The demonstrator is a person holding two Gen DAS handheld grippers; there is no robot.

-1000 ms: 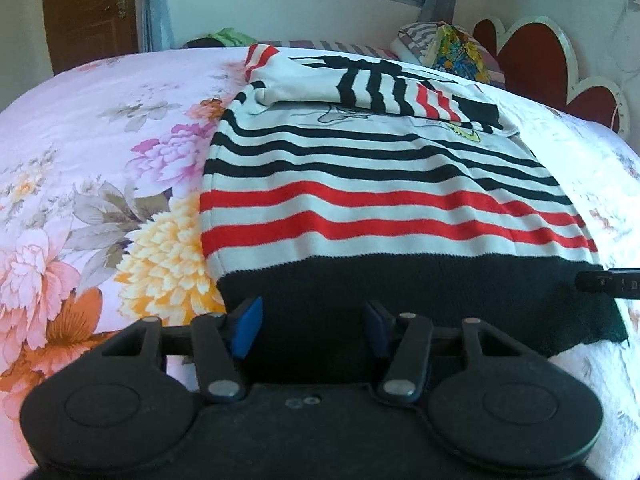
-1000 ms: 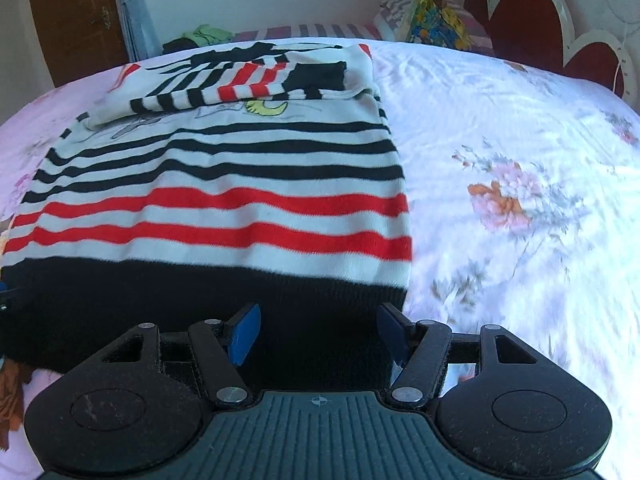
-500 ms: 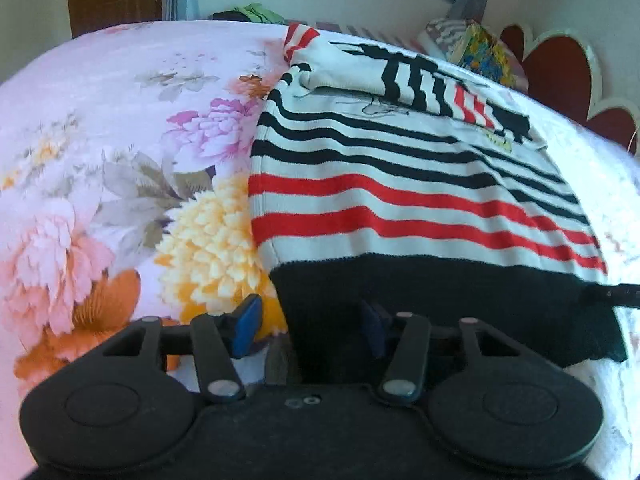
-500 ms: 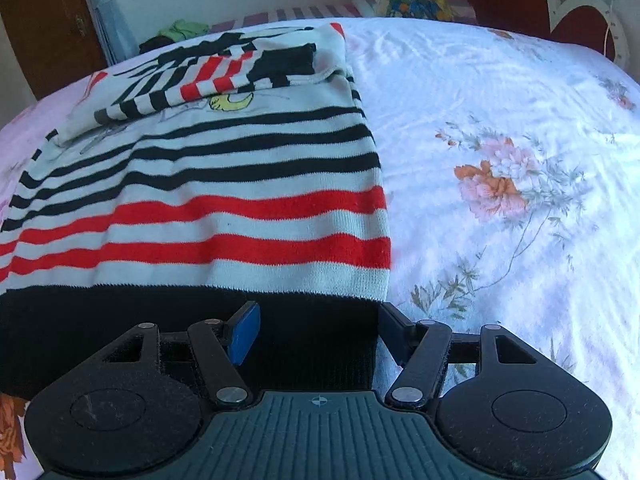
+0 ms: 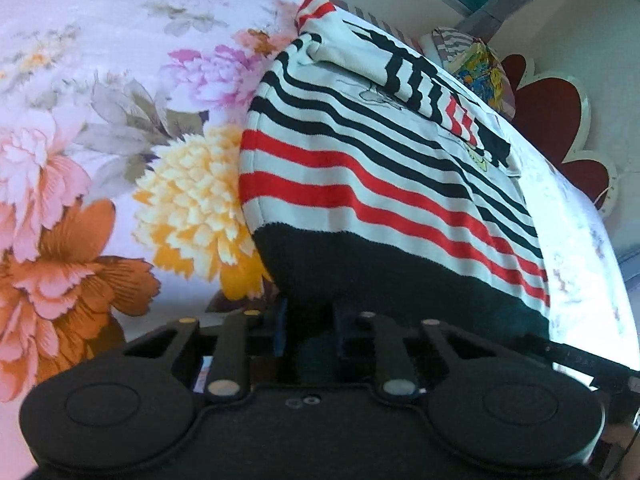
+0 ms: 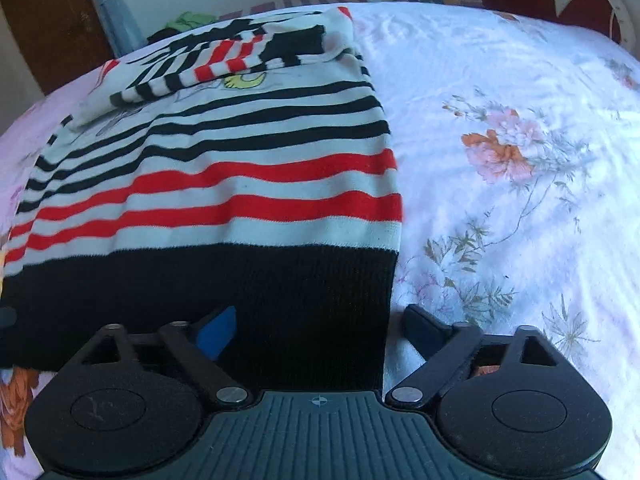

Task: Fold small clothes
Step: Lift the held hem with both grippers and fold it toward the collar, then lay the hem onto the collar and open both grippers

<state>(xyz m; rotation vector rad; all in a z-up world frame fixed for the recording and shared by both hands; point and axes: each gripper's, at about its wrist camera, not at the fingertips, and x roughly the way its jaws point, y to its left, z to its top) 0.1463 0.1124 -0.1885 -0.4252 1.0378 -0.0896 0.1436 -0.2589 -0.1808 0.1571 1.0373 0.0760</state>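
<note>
A small striped sweater (image 5: 360, 168) with white, black and red bands and a black hem lies on the bed, sleeves folded across its top. It also shows in the right wrist view (image 6: 240, 184). My left gripper (image 5: 308, 326) is shut on the hem's near left corner, and the cloth bunches up between the fingers. My right gripper (image 6: 320, 330) is open. Its fingers straddle the hem's near right corner, the blue pad (image 6: 218, 330) over the cloth and the black finger (image 6: 424, 328) on the sheet.
The floral bedsheet (image 5: 120, 160) spreads left of the sweater, and the white floral sheet (image 6: 520, 140) spreads right. A colourful pillow (image 5: 476, 68) and a red headboard (image 5: 560, 120) stand at the far end. A brown door (image 6: 48, 20) stands behind.
My left gripper has closed on the hem's left corner and tilted, lifting the cloth. My right gripper has slid right to the hem's right corner and stays open.
</note>
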